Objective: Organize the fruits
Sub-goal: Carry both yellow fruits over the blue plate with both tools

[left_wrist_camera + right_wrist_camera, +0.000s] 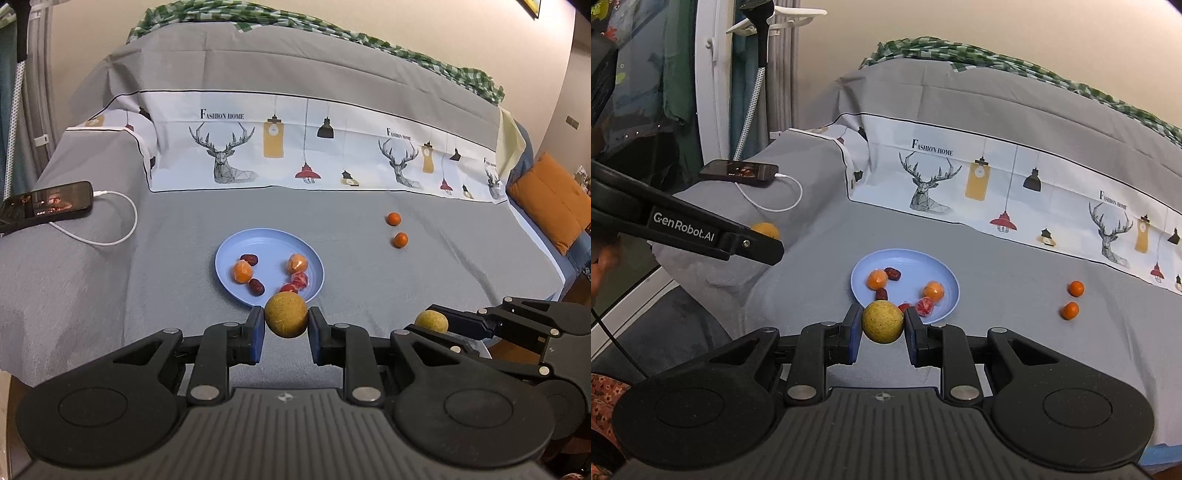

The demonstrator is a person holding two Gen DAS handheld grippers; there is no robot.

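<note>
In the left wrist view my left gripper (286, 325) is shut on a round yellow-green fruit (286, 312), held just before the near rim of a blue plate (273, 245). The plate holds two peeled oranges (242, 272), dark red dates (255, 287) and red wrapped pieces (299, 279). To the right, my right gripper (432, 324) is shut on a second yellow fruit (431, 320). The right wrist view shows that fruit (882, 321) between the blue pads, with the plate (912, 266) beyond. Two small oranges (393, 219) (399, 240) lie loose on the grey sheet.
A phone (44, 205) with a white charging cable (122, 229) lies on the raised left part of the bed. A printed white band runs along the folded cover behind. An orange cushion (550, 199) sits at the far right. The bed's edge drops off at lower left.
</note>
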